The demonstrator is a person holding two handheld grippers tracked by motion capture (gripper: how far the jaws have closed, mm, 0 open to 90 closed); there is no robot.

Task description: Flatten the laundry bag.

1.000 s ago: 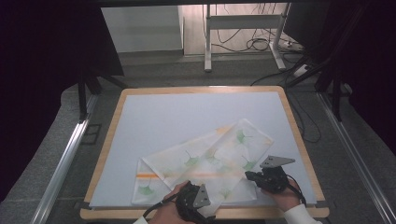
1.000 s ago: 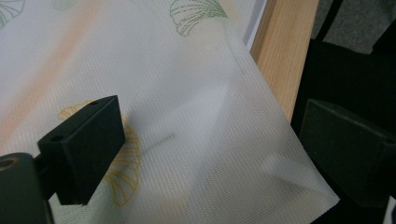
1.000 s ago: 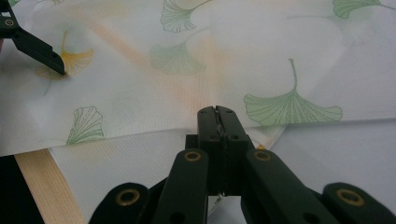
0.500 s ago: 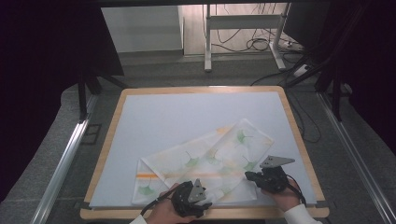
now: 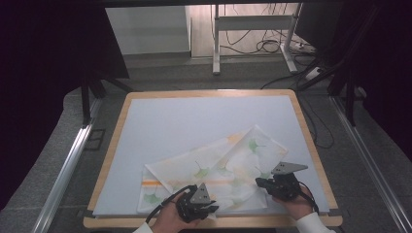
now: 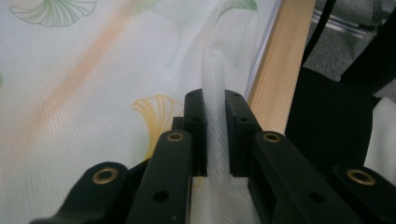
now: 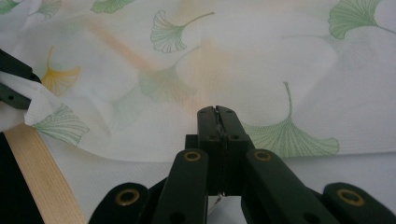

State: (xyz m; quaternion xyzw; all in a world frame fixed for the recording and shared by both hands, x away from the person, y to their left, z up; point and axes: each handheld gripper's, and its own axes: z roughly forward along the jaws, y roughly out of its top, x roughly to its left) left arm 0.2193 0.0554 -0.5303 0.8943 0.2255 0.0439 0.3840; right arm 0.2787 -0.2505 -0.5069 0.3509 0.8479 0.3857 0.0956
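The room and furniture around the work place

We see a pale blue surface (image 5: 194,121) with a light wooden rim (image 5: 111,150), standing on a grey floor (image 5: 53,155). Along each side of it we see a metal rail (image 5: 65,170) on the floor. Behind the surface, a white frame with two legs (image 5: 252,29) stands in a bright area, and black cables (image 5: 272,46) lie tangled at its feet. A white wall panel (image 5: 145,29) is left of the frame. We see dark curtains (image 5: 43,73) on both sides.
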